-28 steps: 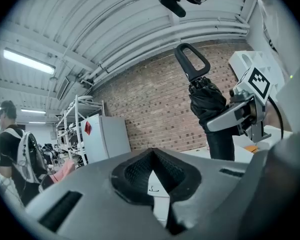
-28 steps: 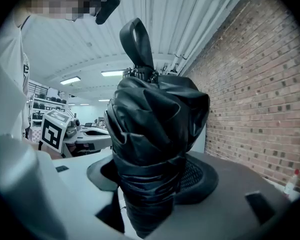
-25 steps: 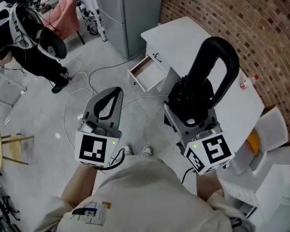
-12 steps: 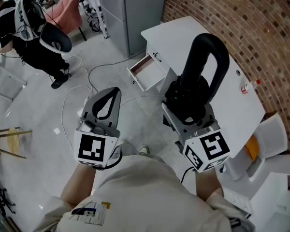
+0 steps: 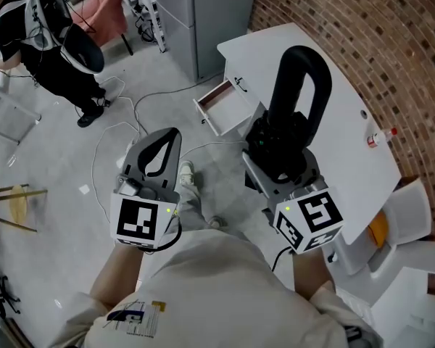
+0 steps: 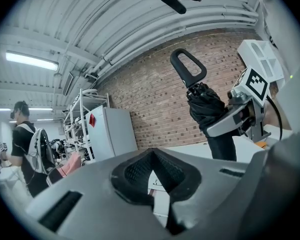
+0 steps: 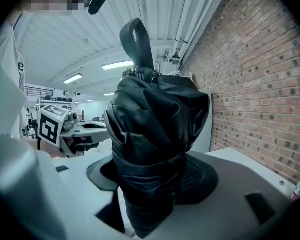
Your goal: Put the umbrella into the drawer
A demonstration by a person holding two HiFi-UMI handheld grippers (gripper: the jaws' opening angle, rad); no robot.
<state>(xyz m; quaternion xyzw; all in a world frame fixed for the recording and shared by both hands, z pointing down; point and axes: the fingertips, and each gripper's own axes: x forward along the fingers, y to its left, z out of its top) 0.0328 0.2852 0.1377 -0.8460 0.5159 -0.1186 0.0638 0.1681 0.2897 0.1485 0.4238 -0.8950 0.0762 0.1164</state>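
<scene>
Umbrella [image 5: 296,100] is up in the air, folded and strapped. My right tongs [image 5: 279,159] are clamped around its bundled canopy, and the looped handle points away from me, seen against the desk [image 5: 333,64]. My left tongs [image 5: 165,142] are closed on nothing, tips together, held out over the floor well to the left of the drawer [image 5: 223,109]. I read this as the carry step: the umbrella is gripped and held short of the drawer, which already stands pulled out from the desk front, so no opening is needed. The next move, as I judge it, is to bring the right tongs forward and left until the umbrella is over the drawer's mouth. I would then tip it to lie along the drawer rather than stand on end, lower it in, and only then let the jaws part. The handle loop is bulky, so I would watch it against the drawer's walls. Several things I cannot settle from here. In the head view the umbrella's lower end is hidden under the tongs. The right gripper view is filled by black fabric, so the drawer does not show there at all. The drawer's inside shows only as a reddish patch, and I cannot tell whether it is long or deep enough for the umbrella. The left gripper view gives just a sliver of the desk front through the hollow of its pads.
</scene>
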